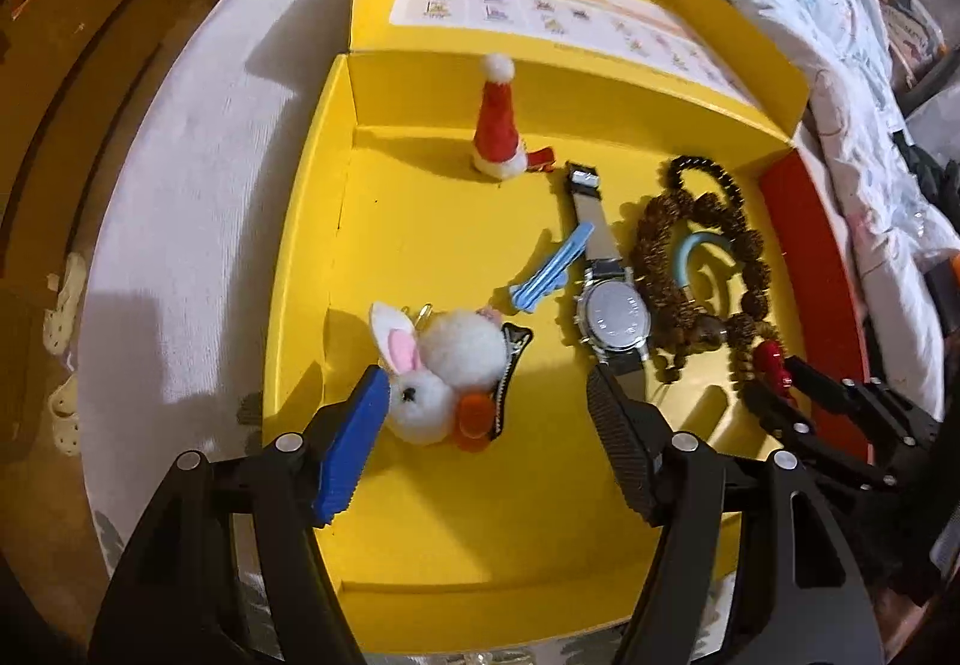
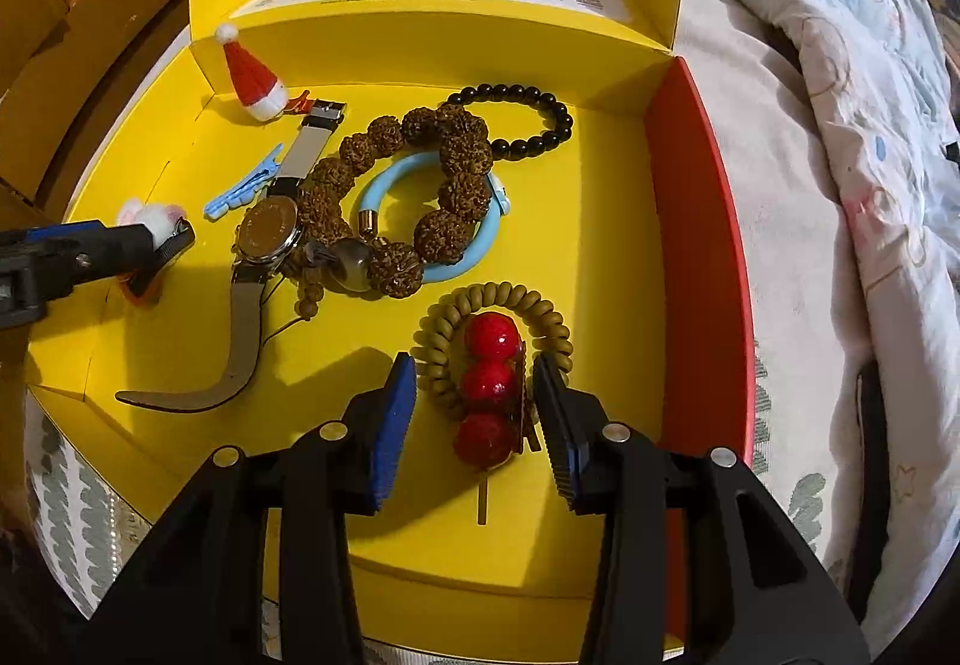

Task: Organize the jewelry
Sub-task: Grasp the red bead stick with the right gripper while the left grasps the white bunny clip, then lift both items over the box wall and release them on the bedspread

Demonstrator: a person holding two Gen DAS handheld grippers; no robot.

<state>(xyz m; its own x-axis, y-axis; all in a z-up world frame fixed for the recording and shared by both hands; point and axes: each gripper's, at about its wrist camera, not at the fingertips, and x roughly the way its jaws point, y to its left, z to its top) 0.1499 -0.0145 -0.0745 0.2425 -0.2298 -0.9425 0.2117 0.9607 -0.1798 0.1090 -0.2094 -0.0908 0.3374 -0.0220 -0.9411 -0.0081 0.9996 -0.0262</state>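
Nearest, my right gripper (image 2: 474,413) stands with jaws spread either side of the skewer clip of three glossy red beads (image 2: 487,388), its long axis running straight away from me, the right pad close against it, the left clear. My left gripper (image 1: 486,413) is spread round the white pom-pom rabbit clip (image 1: 447,365), pinching nothing. Beyond, in the yellow cardboard box (image 2: 600,221), lies the olive coiled hair tie (image 2: 441,341).

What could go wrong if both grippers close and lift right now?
The right gripper straddles the red bead clip, which lies across the olive coil tie; the coil may come up too. The left gripper straddles the bunny clip, whose soft pompom may slip.
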